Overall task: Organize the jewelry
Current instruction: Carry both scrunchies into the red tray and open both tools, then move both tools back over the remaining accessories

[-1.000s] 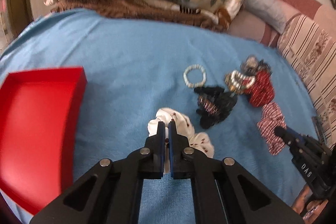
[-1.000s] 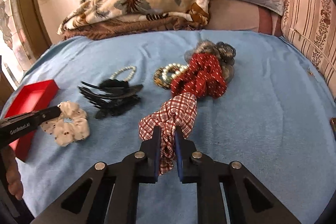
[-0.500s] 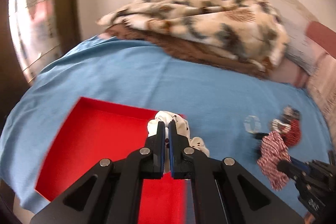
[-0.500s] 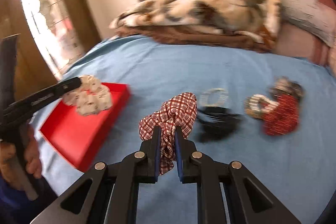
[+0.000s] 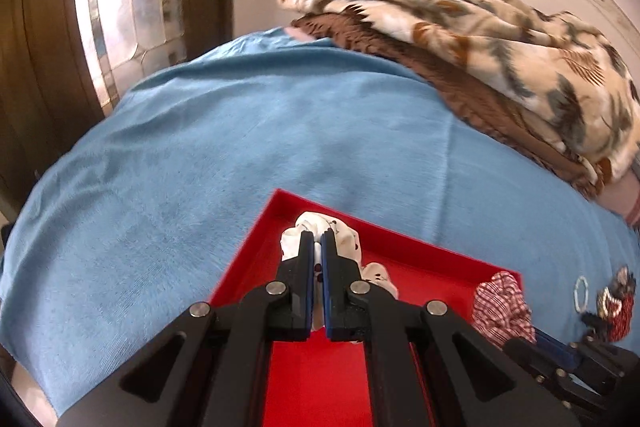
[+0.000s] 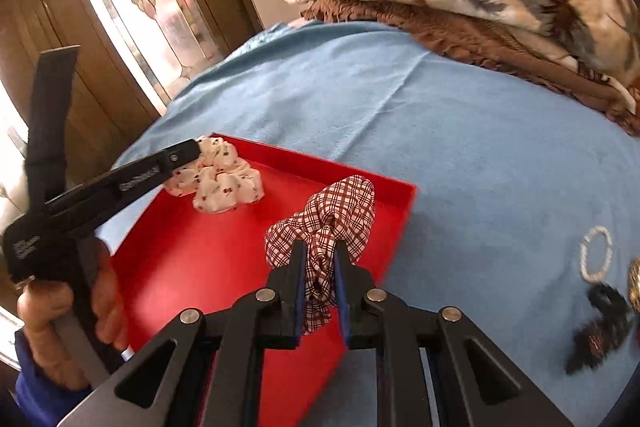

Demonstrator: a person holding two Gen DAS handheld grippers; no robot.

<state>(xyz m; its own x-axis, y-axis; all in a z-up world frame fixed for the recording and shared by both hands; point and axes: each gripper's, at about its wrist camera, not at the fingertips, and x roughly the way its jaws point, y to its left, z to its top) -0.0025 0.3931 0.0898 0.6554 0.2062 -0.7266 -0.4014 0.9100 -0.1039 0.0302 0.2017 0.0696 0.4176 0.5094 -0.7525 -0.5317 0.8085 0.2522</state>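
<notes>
The red tray lies on the blue bedsheet. My left gripper is shut on a white dotted scrunchie and holds it over the tray's far left corner. In the right wrist view that scrunchie hangs down to the tray floor. My right gripper has a red-and-white plaid scrunchie between its pads, above the tray's right side. Its jaws are opening slightly, and the fabric still fills the gap and touches both pads.
A pearl bracelet, a black hair claw and a red dotted scrunchie lie on the sheet right of the tray. A folded leaf-print blanket is at the back. A hand grips the left tool; a mirrored door stands left.
Both grippers swung left from the jewelry pile to above the red tray, each carrying its scrunchie. The right jaws now stand a little wider around the plaid fabric.
</notes>
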